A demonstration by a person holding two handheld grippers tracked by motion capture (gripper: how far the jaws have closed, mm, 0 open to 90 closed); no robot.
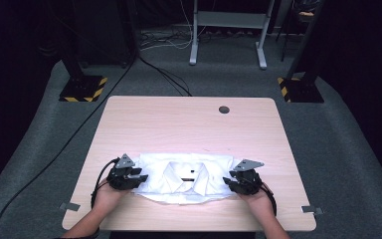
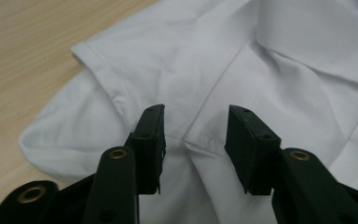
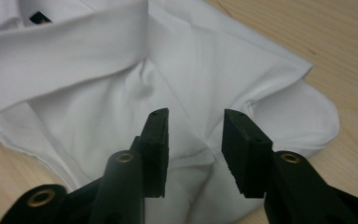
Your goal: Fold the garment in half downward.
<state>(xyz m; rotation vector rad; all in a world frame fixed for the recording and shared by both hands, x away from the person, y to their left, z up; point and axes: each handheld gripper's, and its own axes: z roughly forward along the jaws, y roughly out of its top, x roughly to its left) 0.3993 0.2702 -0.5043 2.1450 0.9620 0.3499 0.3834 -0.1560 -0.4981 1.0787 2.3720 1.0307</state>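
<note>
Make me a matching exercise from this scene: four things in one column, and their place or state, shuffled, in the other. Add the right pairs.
Things:
1. white shirt
2. left claw
3. right claw
4. round hole

Places or states:
A. far part of the table, right of the middle
B. open, at the shirt's right end
C. folded, collar up, near the table's front edge
D. open, at the shirt's left end

Pairs: 1-C, 2-D, 3-B, 4-A
</note>
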